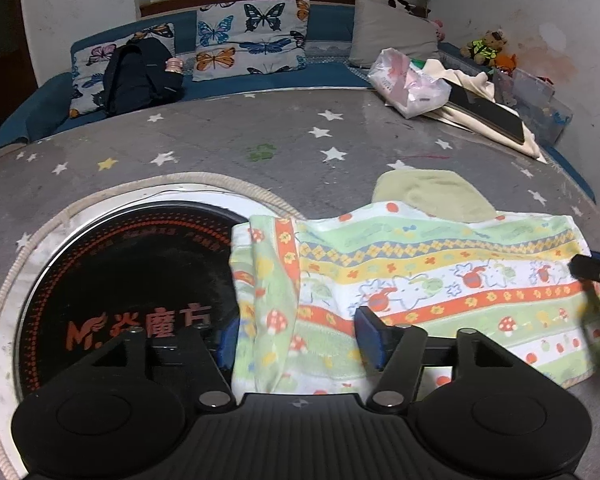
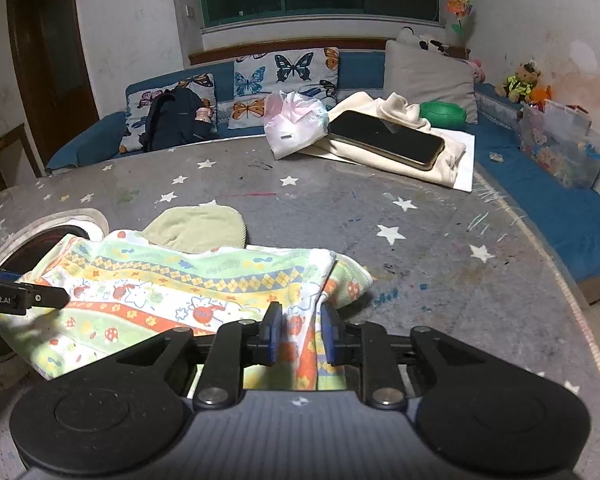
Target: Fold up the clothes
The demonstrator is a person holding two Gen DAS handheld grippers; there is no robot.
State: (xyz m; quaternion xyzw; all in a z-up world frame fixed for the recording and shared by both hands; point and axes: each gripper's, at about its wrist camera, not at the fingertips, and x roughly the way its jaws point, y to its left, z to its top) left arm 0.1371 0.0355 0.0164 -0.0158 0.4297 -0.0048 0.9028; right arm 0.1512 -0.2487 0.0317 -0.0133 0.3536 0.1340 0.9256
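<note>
Patterned cloth (image 2: 204, 284) on star-printed grey table (image 2: 440, 216); blue sofa (image 2: 540, 184) behind.

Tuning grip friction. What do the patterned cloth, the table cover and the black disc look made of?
Patterned cloth: soft woven or terry cotton, matte; it drapes and creases, printed stripes look fuzzy.
Table cover: thin grey vinyl or coated fabric with stars, faint sheen, scuffed and pen-marked; can't tell which.
Black disc: glossy glass or ceramic, probably a cooktop; smooth and dark with printed lettering, set in a pale ring.
</note>
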